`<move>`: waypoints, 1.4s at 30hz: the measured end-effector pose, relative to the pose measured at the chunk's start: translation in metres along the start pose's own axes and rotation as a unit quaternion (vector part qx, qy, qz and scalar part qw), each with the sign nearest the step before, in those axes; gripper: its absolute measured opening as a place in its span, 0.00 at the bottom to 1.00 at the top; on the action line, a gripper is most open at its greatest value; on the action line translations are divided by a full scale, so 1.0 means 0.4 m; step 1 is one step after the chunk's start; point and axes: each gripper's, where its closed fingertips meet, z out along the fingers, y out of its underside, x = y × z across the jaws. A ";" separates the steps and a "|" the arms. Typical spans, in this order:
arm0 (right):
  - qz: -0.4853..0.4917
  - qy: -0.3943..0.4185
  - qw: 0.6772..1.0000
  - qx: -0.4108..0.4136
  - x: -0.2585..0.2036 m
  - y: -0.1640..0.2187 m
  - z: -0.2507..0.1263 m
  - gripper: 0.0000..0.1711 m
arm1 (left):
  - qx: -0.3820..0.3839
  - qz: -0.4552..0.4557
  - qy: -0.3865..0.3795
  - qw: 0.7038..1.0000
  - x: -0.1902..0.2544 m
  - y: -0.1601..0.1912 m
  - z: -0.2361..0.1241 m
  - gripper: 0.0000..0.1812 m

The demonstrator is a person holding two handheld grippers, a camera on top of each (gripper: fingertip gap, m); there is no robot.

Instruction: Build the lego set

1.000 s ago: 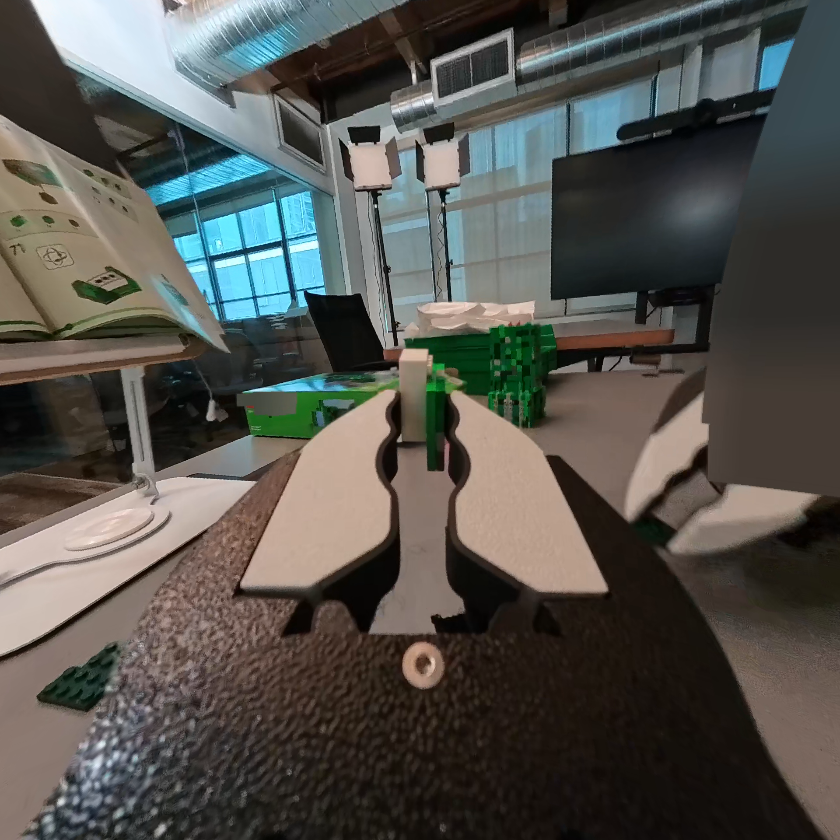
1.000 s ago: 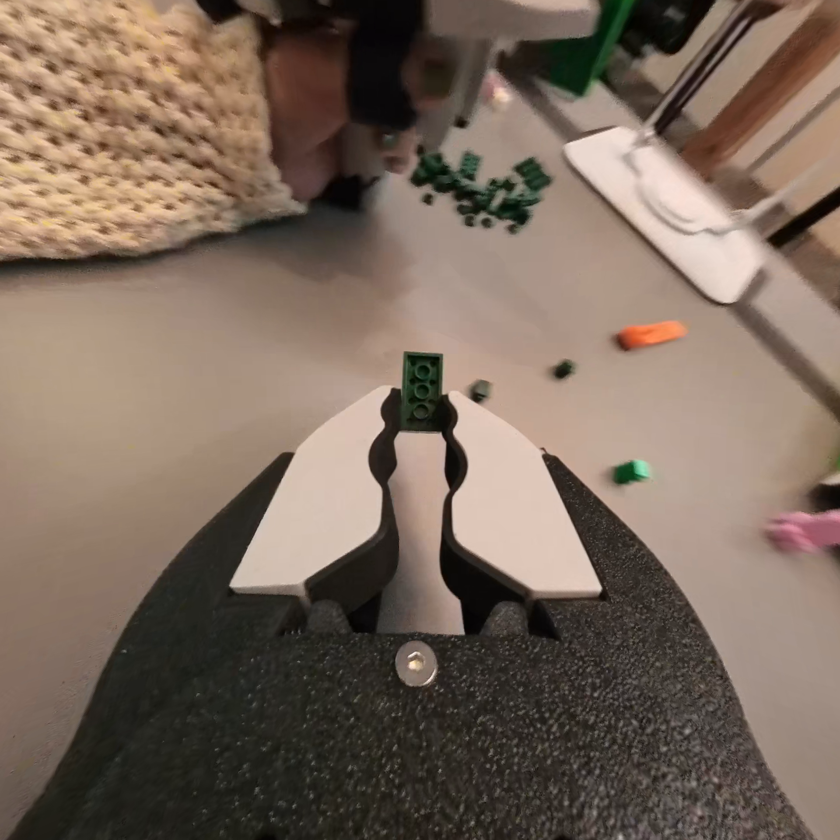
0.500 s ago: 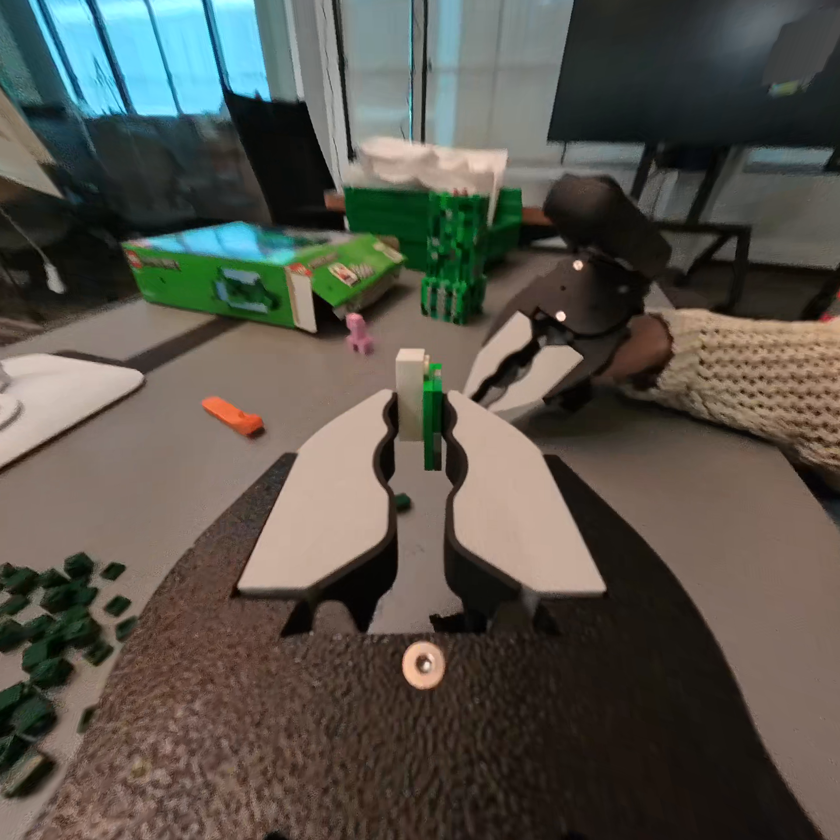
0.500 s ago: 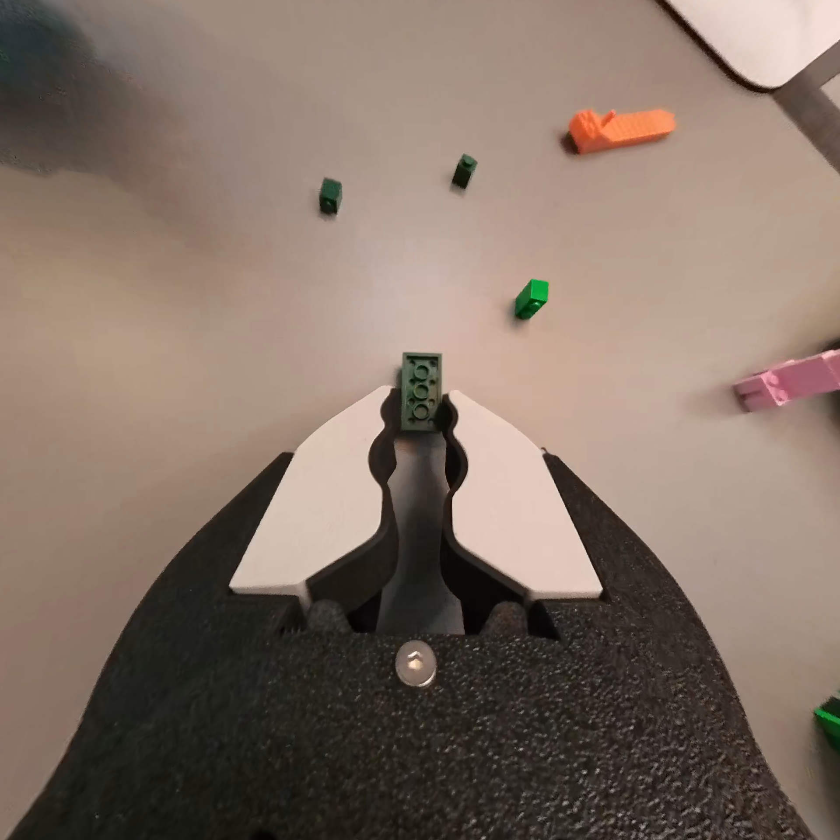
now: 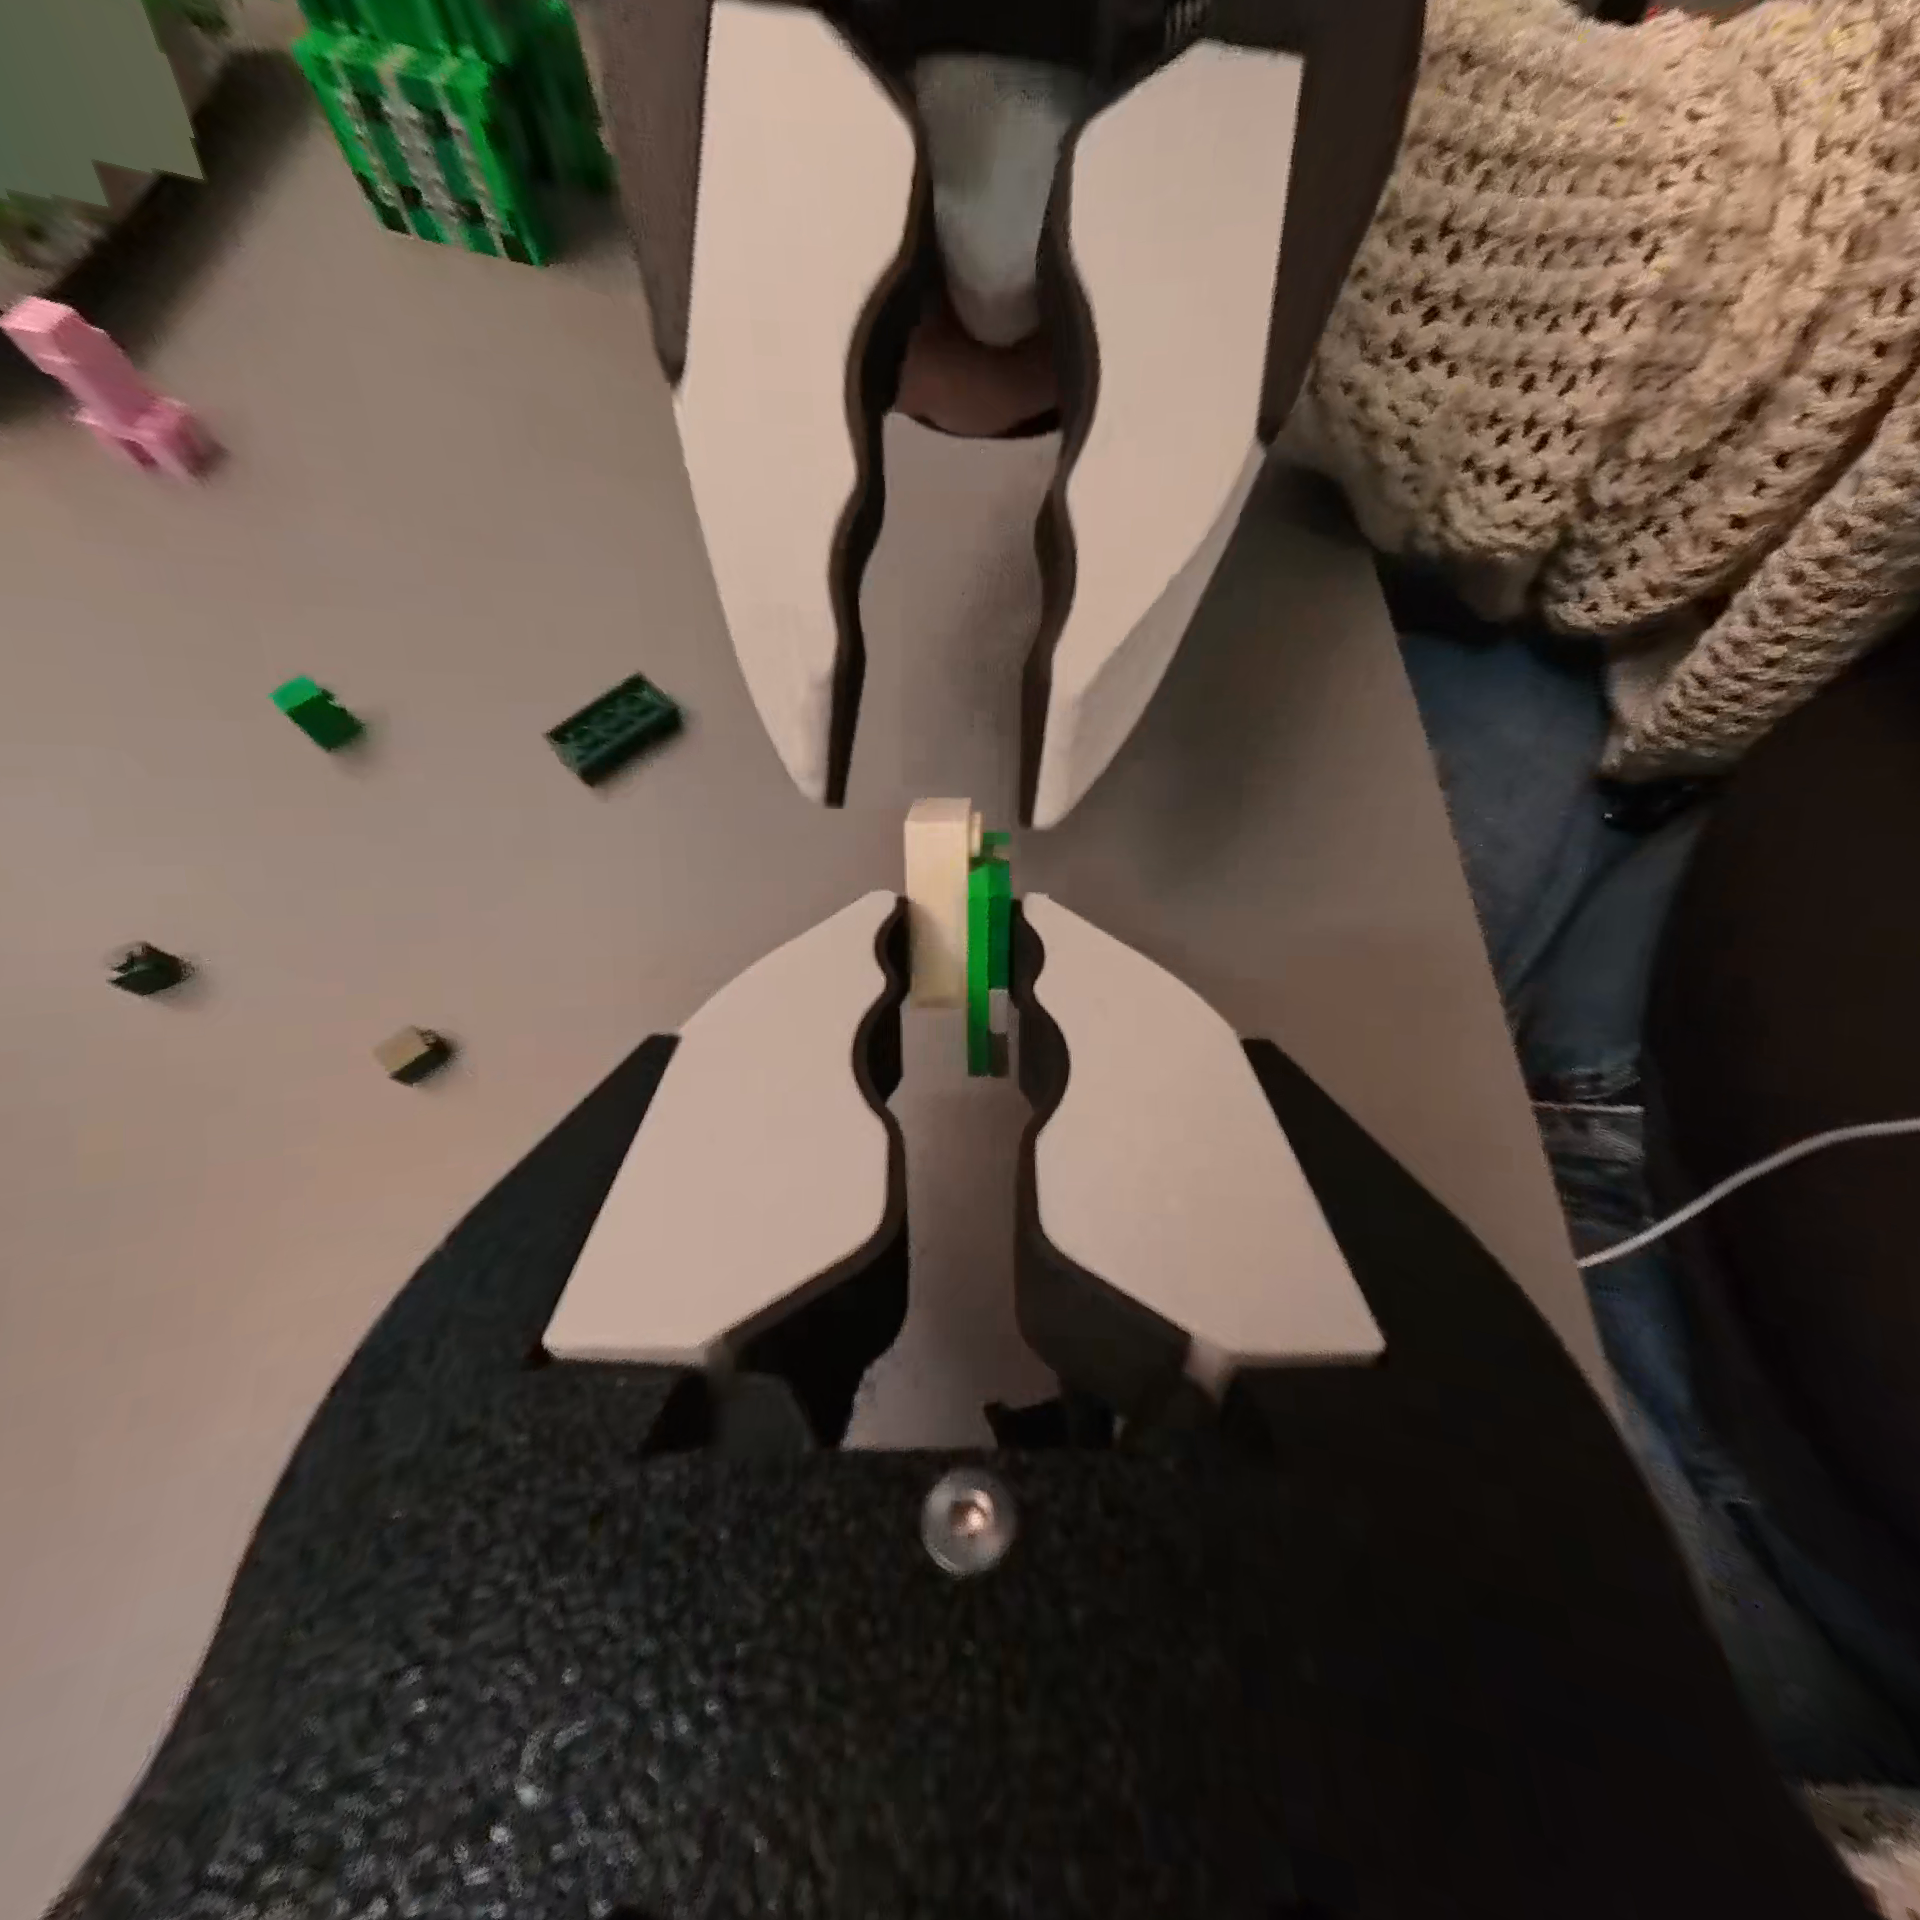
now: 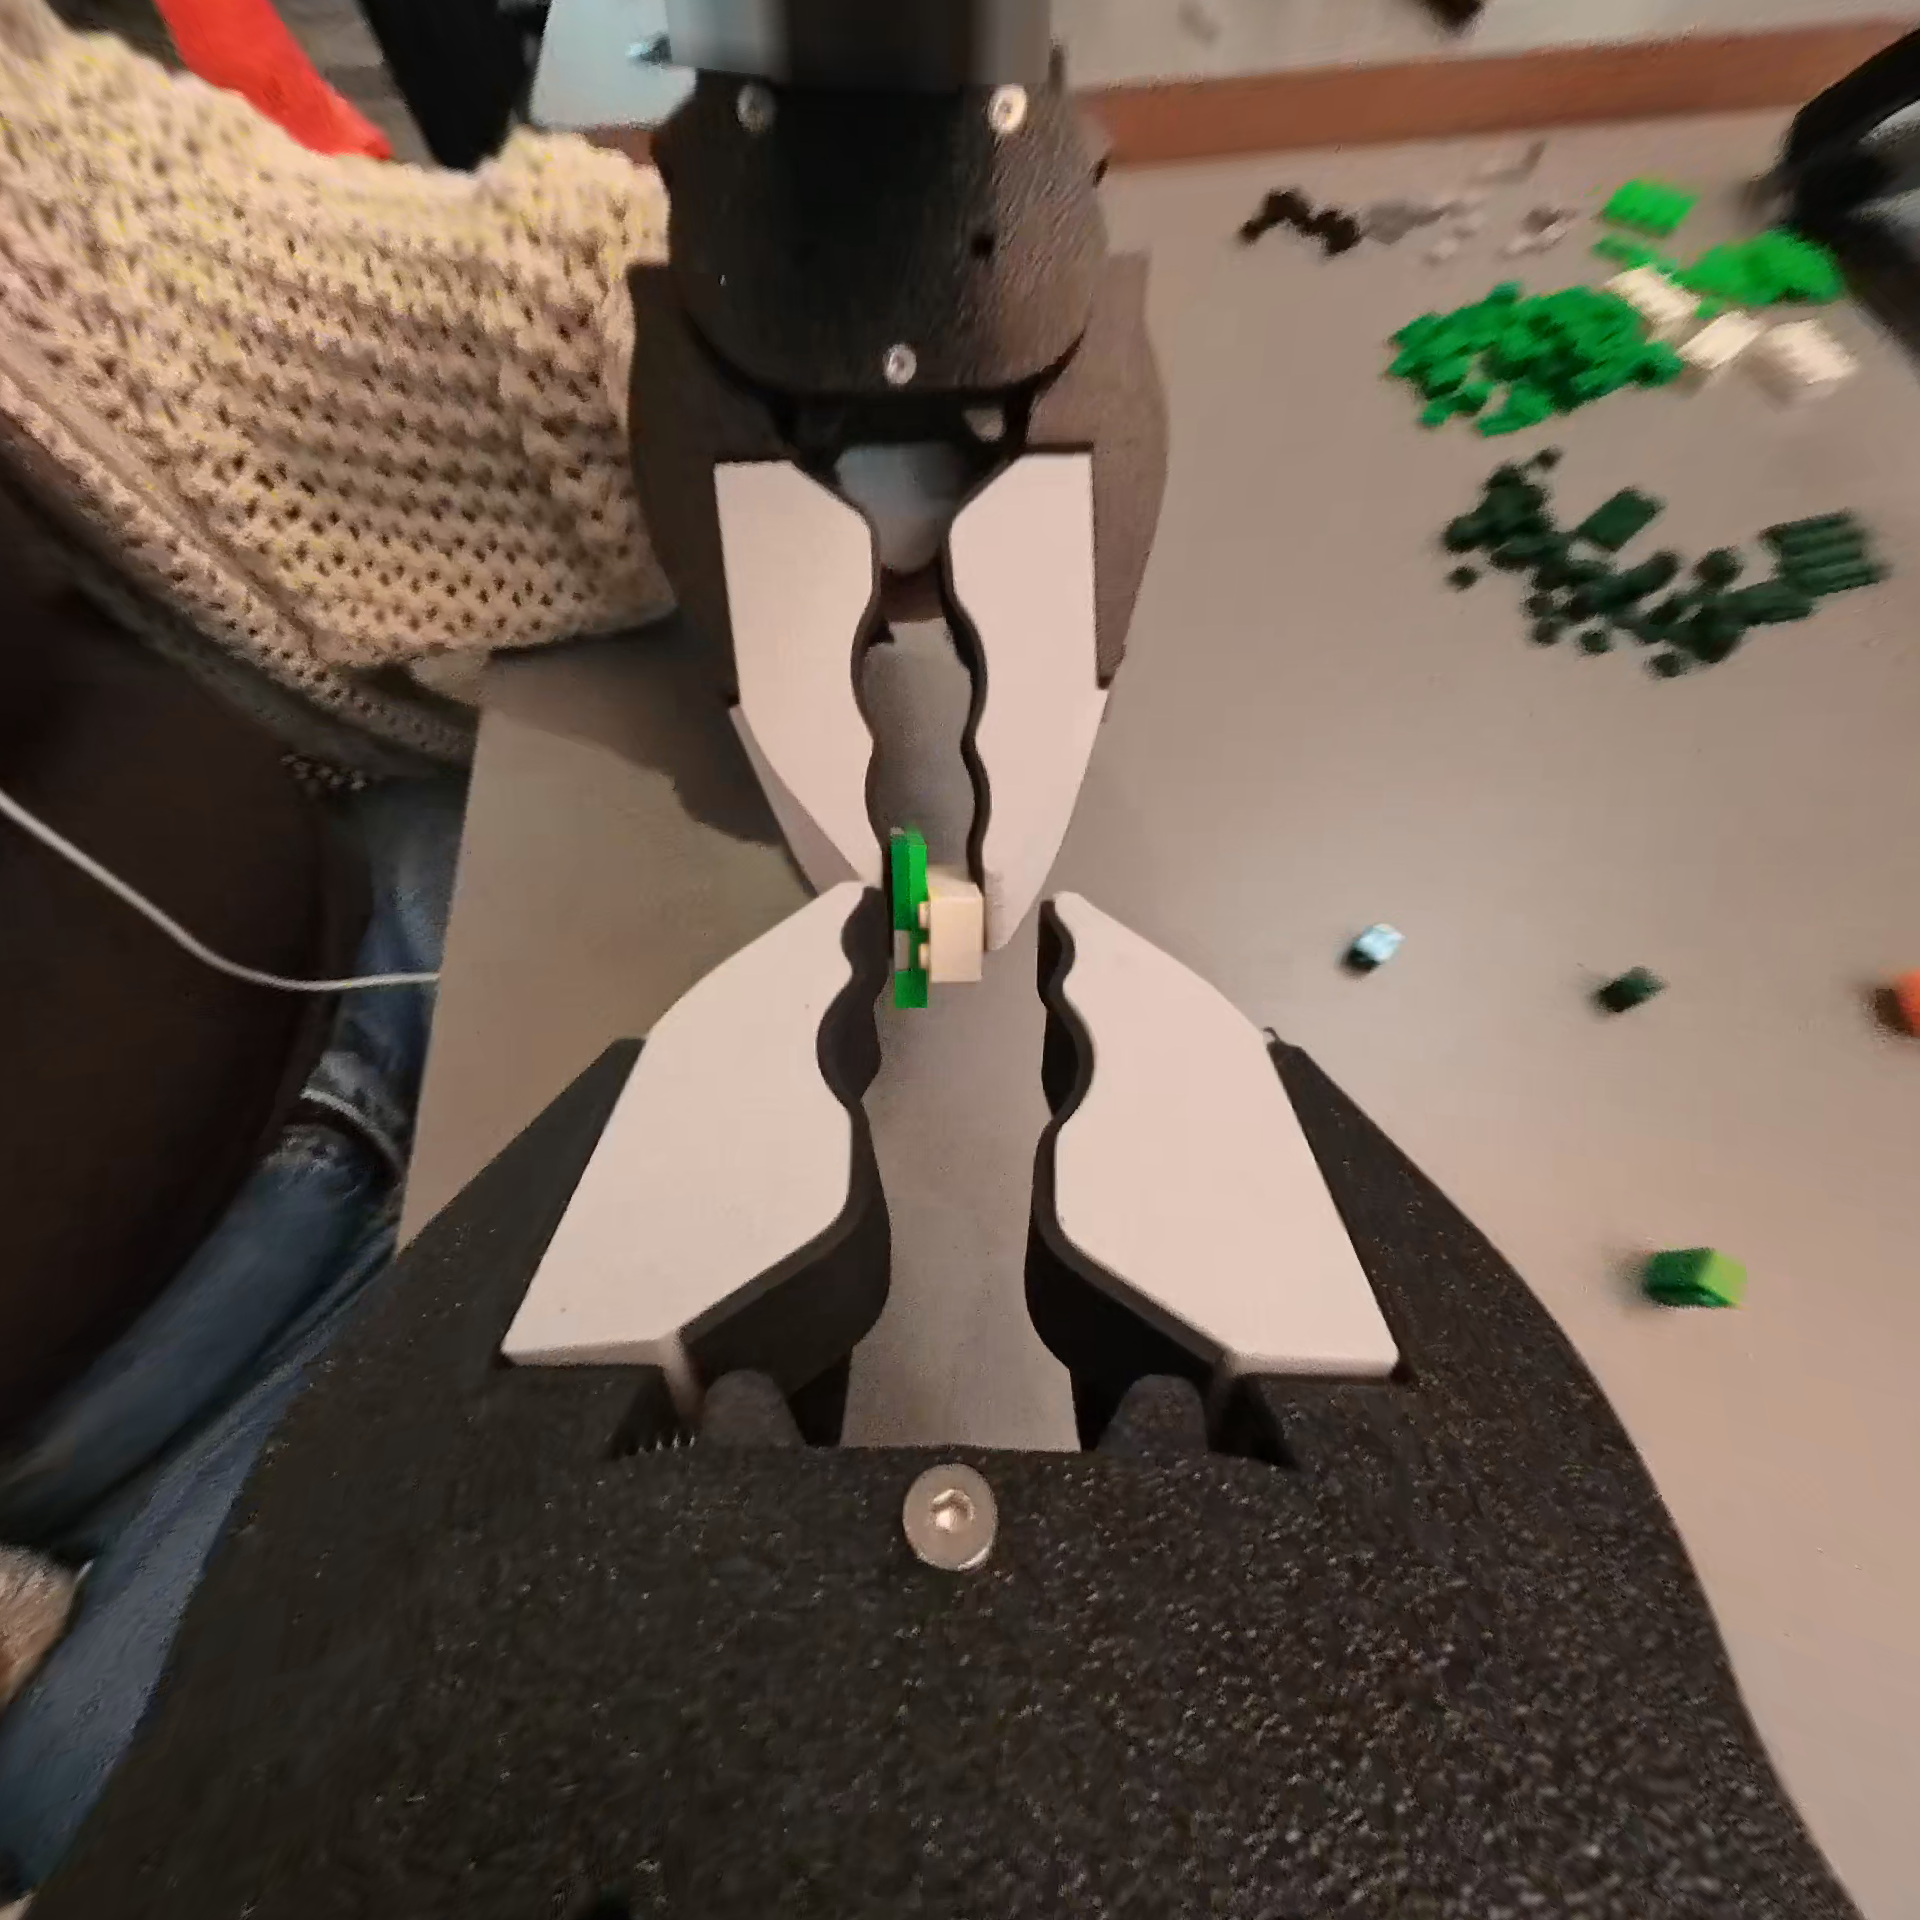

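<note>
My left gripper [image 5: 951, 904] is shut on a small assembly: a white brick [image 5: 935, 914] with a thin bright green plate [image 5: 985, 935] against its side. My right gripper [image 5: 935, 810] faces it tip to tip from above, open and empty, its tips just short of the assembly. In the right wrist view my right gripper [image 6: 951, 914] is open, and the assembly [image 6: 930, 920] stands between its tips, held by the left gripper [image 6: 930, 883]. A dark green plate [image 5: 615, 724] lies on the table to the left.
The grey table [image 5: 416, 520] carries a pink figure [image 5: 104, 395], a built green model [image 5: 457, 135] and scattered small bricks [image 5: 317, 712]. Piles of bright green [image 6: 1527, 353] and dark green bricks [image 6: 1662, 582] lie farther off. A knit sleeve [image 5: 1610, 312] and the table edge are close by. The grippers are tip to tip, or close to it.
My right gripper has opened and no longer holds the dark green plate. Both grippers have swung round to face each other, with the right tips around the left's assembly.
</note>
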 end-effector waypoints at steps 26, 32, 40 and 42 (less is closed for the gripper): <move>0.343 -0.048 0.924 0.163 0.045 0.022 -0.008 0.06 | -0.051 0.203 -0.398 0.893 -0.084 0.007 -0.010 0.28; 0.342 -0.053 0.927 0.145 0.050 0.039 -0.005 0.07 | -0.054 0.181 -0.391 0.901 -0.106 0.014 0.007 0.32; 0.314 0.024 0.946 0.080 0.093 0.093 -0.018 0.18 | -0.086 0.141 -0.321 0.933 -0.115 0.052 0.040 0.20; 0.277 0.113 0.952 0.057 0.143 0.125 -0.059 0.18 | -0.109 0.116 -0.291 0.943 -0.124 0.076 0.043 0.20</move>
